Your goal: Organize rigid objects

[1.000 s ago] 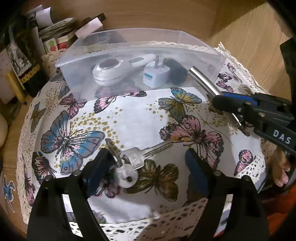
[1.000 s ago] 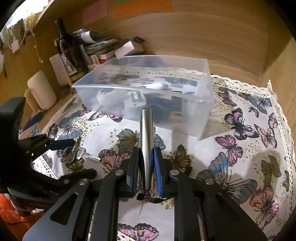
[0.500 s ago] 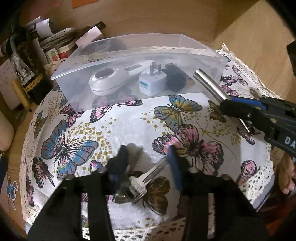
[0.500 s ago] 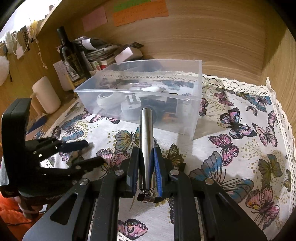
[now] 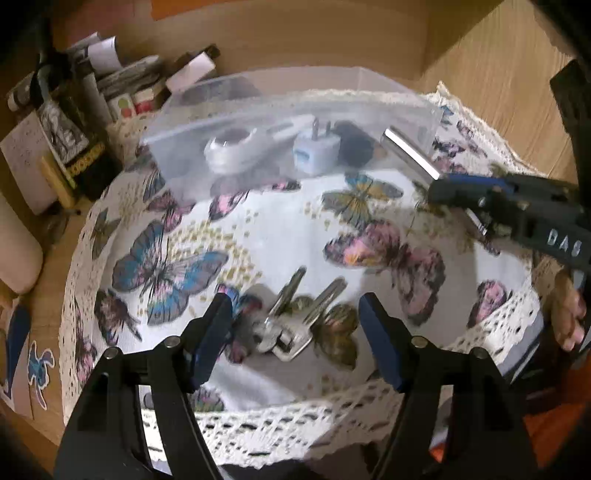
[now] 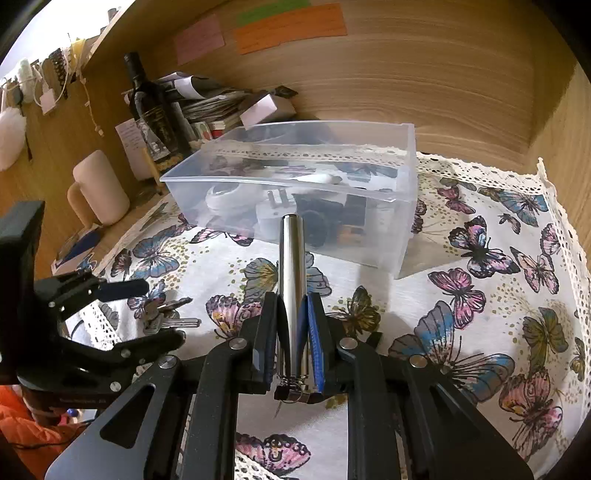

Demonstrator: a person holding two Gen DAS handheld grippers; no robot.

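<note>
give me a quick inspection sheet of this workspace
surface: butterfly-print cloth with lace edging, on a wooden top
job's things: bunch of keys lying on the cloth; metal tube held; clear plastic bin holding a white charger plug, a white round gadget and dark items
clutter: dark bottle, stacked papers and boxes, cream mug beside the bin
grippers: left gripper astride the keys, jaws opening, pads not touching them; right gripper shut on the metal tube
cables: thin white cord hanging at far left, blurry
surroundings: wooden alcove walls, pink, green and orange notes on the back panel
</note>
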